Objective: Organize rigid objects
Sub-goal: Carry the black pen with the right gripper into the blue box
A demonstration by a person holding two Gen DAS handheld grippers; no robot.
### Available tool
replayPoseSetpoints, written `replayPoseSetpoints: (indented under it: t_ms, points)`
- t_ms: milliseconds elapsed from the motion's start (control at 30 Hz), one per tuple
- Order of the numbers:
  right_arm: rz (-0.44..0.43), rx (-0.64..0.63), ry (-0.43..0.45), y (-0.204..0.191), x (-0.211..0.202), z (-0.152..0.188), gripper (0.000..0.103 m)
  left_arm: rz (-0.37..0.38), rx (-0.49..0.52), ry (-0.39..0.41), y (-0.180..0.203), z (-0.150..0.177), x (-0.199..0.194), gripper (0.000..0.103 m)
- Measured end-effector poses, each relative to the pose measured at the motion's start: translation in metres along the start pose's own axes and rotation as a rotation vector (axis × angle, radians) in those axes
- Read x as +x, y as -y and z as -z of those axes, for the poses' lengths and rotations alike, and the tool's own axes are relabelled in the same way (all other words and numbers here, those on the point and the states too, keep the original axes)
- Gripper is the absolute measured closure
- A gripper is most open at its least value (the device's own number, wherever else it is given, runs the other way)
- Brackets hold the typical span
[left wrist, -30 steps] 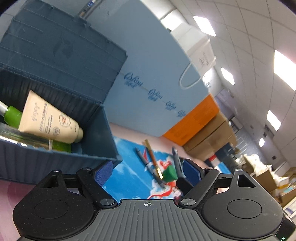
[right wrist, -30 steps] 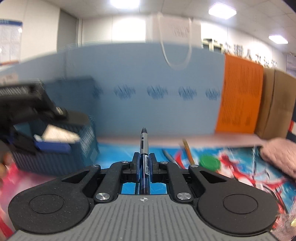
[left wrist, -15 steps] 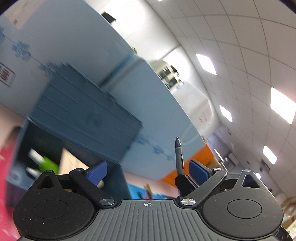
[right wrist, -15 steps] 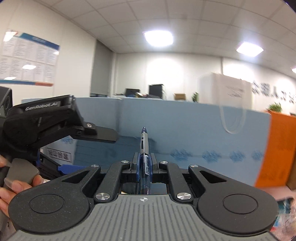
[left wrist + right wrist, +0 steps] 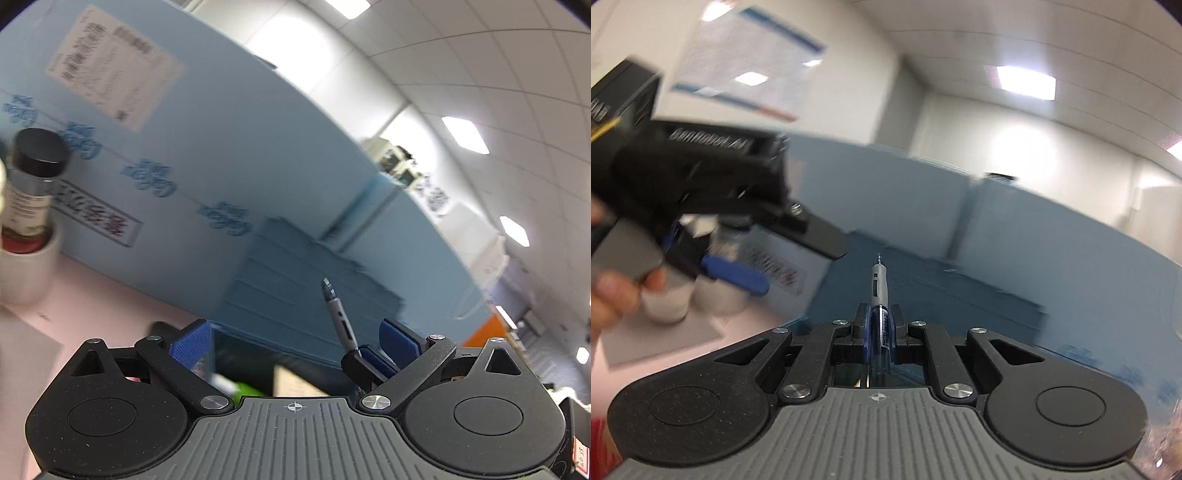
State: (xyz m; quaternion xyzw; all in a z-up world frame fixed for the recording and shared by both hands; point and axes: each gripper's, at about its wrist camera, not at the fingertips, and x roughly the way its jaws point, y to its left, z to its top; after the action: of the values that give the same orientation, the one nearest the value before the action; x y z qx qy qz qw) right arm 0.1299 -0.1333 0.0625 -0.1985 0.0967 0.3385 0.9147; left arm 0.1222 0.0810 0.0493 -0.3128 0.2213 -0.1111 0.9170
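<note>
Right wrist view: right claw [image 5: 878, 325] pinches the pen [image 5: 877, 295], tip forward toward the blue storage box [image 5: 923, 288]; left claw [image 5: 295, 339] opening, empty.

Pink tabletop [image 5: 110, 314], blurred. Grey mat [image 5: 661, 339] lies flat on it at left, carrying white cups [image 5: 665, 302]; one cup [image 5: 26, 269] holds a black-capped bottle [image 5: 35, 184]. Blue storage box [image 5: 303, 280], lid up, stands on the table against light blue panel [image 5: 229, 147].
</note>
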Motion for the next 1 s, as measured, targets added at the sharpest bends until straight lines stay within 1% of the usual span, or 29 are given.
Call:
replayPoseSetpoints:
  t_ms: [100, 233, 333, 433, 567, 733, 900, 1000]
  points:
    - [-0.081, -0.053, -0.054, -0.003, 0.016, 0.0, 0.094, -0.013, -0.019, -0.007, -0.012, -0.001, 0.001, 0.004]
    - [-0.119, -0.138, -0.137, -0.007, 0.033, 0.003, 0.094, -0.014, -0.045, -0.015, -0.019, -0.002, 0.004, 0.004]
    - [-0.157, -0.184, -0.205, -0.009, 0.042, 0.005, 0.094, -0.013, -0.047, -0.025, -0.022, 0.0, 0.006, 0.004]
    - [-0.199, -0.194, -0.237, -0.007, 0.037, 0.006, 0.094, -0.01, -0.04, -0.035, -0.02, 0.001, 0.008, 0.004]
    - [-0.256, -0.188, -0.304, 0.002, 0.039, 0.005, 0.094, -0.006, -0.018, -0.054, -0.017, 0.002, 0.012, 0.004]
    - [-0.311, -0.184, -0.364, 0.009, 0.044, 0.001, 0.094, 0.004, -0.004, -0.065, -0.014, 0.004, 0.015, 0.004]
    - [-0.326, -0.165, -0.425, 0.016, 0.054, -0.001, 0.092, 0.009, 0.001, -0.08, -0.014, 0.006, 0.018, 0.004]
    - [-0.326, -0.157, -0.429, 0.016, 0.054, 0.0, 0.092, 0.014, 0.003, -0.088, -0.013, 0.007, 0.019, 0.004]
